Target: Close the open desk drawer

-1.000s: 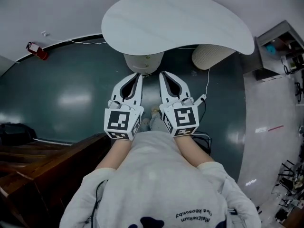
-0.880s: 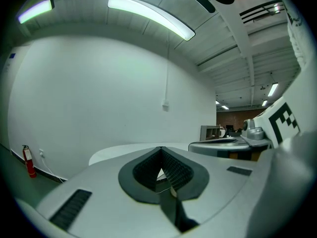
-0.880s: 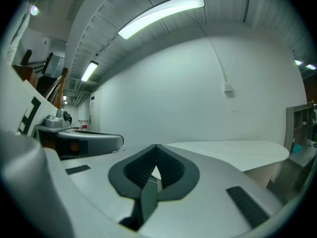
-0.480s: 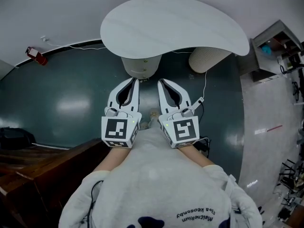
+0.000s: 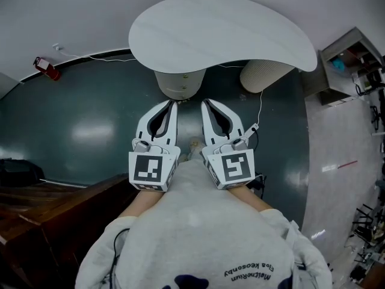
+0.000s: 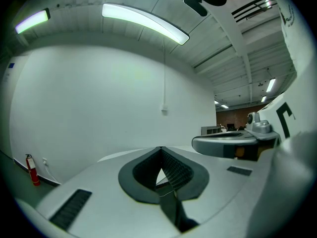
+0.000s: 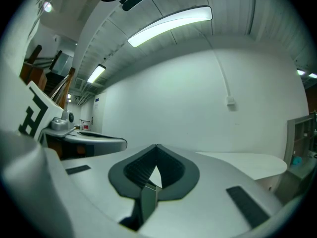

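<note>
1. White desk top (image 5: 222,32) is lying straight ahead of both grippers in the head view, its long axis running left to right, a round pedestal (image 5: 180,84) standing under it. No open drawer is showing, so I cannot tell which hand is nearer it; it is probably sitting under that desk. The left gripper (image 5: 174,103) and right gripper (image 5: 204,102) are pointing side by side at the pedestal, touching nothing.
2. Left gripper view: the left gripper (image 6: 159,148) is staying clenched, tips meeting, grasping nothing, with the desk top (image 6: 116,155) lying beyond.
3. Right gripper view: the right gripper (image 7: 156,146) is likewise clenched and empty, with the desk top (image 7: 247,162) lying ahead and rightward.
</note>
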### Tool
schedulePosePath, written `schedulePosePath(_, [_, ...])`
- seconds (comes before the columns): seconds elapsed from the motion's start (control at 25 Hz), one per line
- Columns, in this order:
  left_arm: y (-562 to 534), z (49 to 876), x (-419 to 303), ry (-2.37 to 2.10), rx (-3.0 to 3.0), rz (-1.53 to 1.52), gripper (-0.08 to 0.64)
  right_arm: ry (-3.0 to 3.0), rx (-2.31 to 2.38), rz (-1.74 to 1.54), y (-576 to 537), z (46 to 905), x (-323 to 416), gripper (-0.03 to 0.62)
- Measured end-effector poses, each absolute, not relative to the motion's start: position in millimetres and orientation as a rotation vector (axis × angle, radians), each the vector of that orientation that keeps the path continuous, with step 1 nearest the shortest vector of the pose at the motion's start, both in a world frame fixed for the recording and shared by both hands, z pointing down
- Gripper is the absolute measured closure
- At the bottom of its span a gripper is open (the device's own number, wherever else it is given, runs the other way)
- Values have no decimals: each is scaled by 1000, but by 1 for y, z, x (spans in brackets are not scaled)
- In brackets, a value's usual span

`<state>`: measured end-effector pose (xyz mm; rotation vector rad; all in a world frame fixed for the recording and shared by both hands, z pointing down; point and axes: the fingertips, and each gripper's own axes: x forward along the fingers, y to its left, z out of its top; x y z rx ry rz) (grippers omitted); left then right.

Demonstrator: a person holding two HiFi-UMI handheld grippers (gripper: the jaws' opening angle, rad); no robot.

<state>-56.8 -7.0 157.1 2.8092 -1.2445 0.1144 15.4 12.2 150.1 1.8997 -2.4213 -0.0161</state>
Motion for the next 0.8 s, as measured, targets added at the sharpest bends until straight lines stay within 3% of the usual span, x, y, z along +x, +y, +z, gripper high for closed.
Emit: schedulePosePath(0.8, [-13, 163, -45, -1189, 2805, 110, 554, -2412, 1904, 55, 9, 159, 18, 575])
